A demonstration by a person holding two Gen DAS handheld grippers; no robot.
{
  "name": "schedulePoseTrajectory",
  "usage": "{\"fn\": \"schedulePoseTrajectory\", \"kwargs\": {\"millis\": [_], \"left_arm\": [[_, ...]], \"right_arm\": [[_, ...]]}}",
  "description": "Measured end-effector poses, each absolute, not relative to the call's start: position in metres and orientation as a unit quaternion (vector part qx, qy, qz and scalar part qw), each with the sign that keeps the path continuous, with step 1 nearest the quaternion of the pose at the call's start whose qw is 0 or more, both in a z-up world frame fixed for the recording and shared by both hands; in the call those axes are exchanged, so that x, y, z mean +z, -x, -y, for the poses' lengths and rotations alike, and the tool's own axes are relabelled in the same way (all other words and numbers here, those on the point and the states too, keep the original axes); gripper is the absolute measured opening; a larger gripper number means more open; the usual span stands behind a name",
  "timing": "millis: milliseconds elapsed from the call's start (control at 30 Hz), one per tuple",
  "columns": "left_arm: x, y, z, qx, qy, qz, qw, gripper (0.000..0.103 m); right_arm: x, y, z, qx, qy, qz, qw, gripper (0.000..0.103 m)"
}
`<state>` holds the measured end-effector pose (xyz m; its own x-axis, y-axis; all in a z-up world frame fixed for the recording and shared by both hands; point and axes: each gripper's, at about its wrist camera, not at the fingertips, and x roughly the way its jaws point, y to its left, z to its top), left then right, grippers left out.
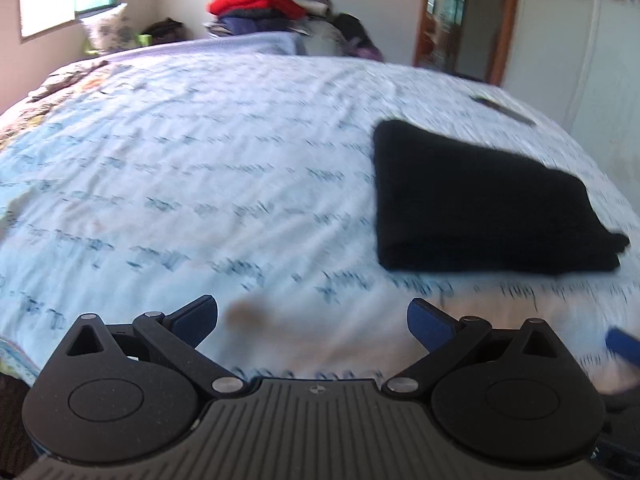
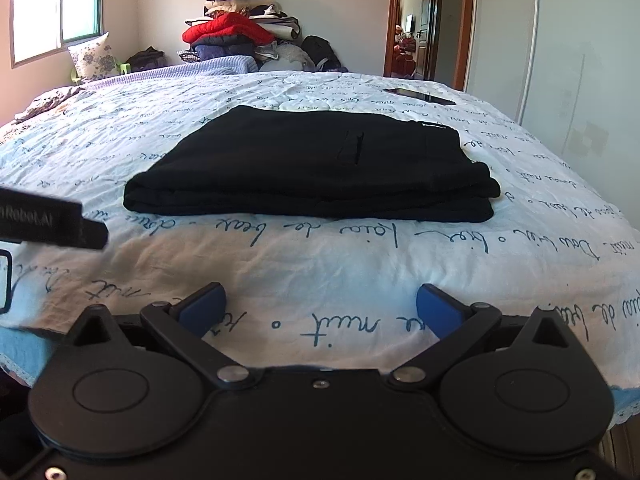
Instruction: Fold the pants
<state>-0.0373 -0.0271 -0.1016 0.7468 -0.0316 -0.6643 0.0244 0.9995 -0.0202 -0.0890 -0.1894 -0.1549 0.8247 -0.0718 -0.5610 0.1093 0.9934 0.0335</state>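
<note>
- Bed point(image 2: 360, 264): its script-printed cover is lying flat beneath and ahead of both pairs of fingers, carrying everything noted below.
- Clothes pile point(image 2: 240, 32): sitting at the far wall, well beyond the fingers, taking no part in the work.
- Pants point(image 2: 312, 164): lying as a compact black stack of several layers, straight ahead of the right gripper's fingers and well apart from them; in the left wrist view the pants point(image 1: 480, 200) are sitting ahead and to the right of that gripper's fingers. Edges are looking even; one corner is poking out slightly on the right.
- Phone point(image 2: 420, 96): resting beyond the pants, far from any finger.
- Right gripper point(image 2: 320, 308): hovering over bare cover, fingers spread wide, nothing between them.
- Left gripper point(image 1: 312, 320): likewise hovering with fingers apart and empty; its view is blurring.
- Step in hand, by judgement: folding is appearing complete, and both grippers are standing clear of the stack.
- Next move, by judgement: little is remaining; at most, tucking the stray right corner, which is calling for a light pinch without disturbing the layers.
</note>
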Motion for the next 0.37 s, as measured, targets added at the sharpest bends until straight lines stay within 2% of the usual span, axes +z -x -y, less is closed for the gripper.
{"fn": "schedulePoseTrajectory", "kwargs": {"millis": [233, 367], "left_arm": [[-0.083, 0.023, 0.015, 0.031, -0.01, -0.327, 0.944, 0.102], [-0.083, 0.012, 0.003, 0.046, -0.008, -0.337, 0.94, 0.102]], "right_arm": [[-0.129, 0.088, 0.2, -0.05, -0.054, -0.263, 0.962, 0.103], [-0.112, 0.086, 0.197, -0.016, -0.043, -0.234, 0.971, 0.103]]}}
